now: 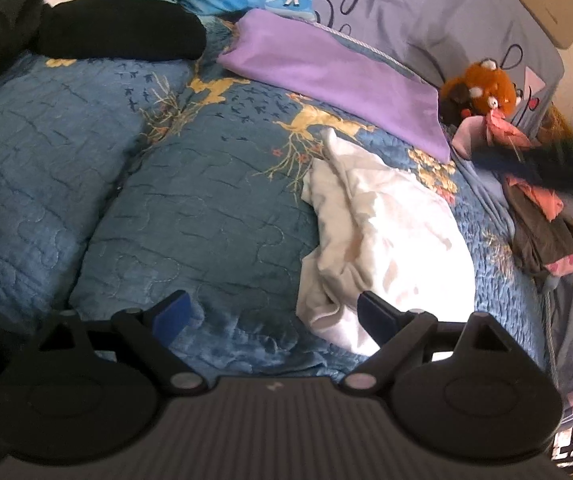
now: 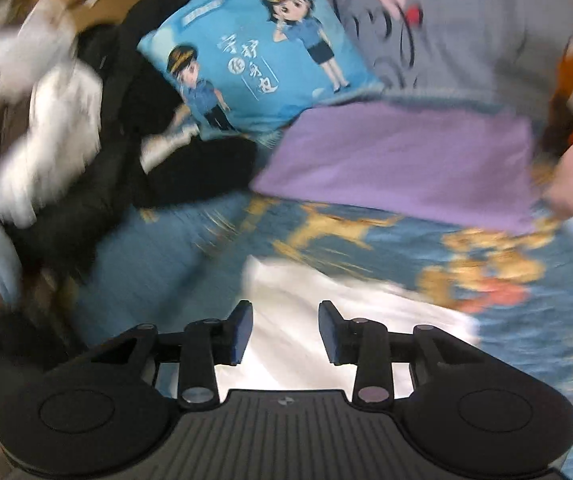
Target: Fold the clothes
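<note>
Left-wrist view showed the left tongs [image 1: 274,316] spread wide and empty, beside the crumpled white garment [image 1: 382,240] on the blue bedspread [image 1: 166,200]. Right tongs [image 2: 285,332], part-open, hovered over it gripping nothing. Folding looked barely begun; dark clothes [image 2: 118,168] waited beyond.

Blue cartoon cushion [image 2: 254,60]: white Chinese characters printed between two uniformed figures, partly blurred; one boxed character, 文, legible from left wrist view.

Crumpled white garment [image 1: 382,236] — loosely heaped, on the blue quilted bedspread [image 1: 190,208]
</note>
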`<state>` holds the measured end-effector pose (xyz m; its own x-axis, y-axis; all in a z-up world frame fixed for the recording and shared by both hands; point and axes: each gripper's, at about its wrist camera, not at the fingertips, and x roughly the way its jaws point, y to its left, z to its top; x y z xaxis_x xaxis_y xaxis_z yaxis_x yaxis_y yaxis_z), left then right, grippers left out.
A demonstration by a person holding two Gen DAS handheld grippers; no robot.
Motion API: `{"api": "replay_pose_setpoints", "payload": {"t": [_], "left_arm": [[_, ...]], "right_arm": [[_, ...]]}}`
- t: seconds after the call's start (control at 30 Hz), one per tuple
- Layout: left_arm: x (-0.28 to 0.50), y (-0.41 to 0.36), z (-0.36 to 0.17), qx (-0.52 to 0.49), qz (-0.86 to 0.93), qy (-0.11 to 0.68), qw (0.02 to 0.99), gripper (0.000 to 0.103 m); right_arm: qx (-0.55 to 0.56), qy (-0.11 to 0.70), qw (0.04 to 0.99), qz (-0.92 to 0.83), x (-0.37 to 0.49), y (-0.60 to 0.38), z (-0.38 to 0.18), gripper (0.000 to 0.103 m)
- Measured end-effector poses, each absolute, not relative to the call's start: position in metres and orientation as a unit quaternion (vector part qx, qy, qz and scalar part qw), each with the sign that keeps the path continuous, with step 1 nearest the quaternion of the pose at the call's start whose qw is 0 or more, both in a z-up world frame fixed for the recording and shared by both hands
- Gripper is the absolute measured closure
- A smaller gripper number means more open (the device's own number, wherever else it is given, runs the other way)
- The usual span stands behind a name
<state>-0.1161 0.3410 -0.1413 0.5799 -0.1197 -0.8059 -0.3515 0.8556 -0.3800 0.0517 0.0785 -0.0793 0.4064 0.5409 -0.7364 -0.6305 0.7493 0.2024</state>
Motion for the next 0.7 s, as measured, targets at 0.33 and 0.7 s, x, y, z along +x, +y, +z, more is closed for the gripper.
{"api": "replay_pose_setpoints", "payload": {"t": [0.33,0.7], "left_arm": [[-0.079,0.335,-0.153,-0.279,0.061,0.493,0.822,0.008],[-0.069,0.318,-0.168,-0.286,0.076,0.521,0.801,0.008]], "right_arm": [[-0.057,0.448,0.832,0.322,-0.026,0.008,-0.158,0.063],[-0.094,0.422,0.841,0.326,-0.052,0.022,-0.171,0.055]]}}
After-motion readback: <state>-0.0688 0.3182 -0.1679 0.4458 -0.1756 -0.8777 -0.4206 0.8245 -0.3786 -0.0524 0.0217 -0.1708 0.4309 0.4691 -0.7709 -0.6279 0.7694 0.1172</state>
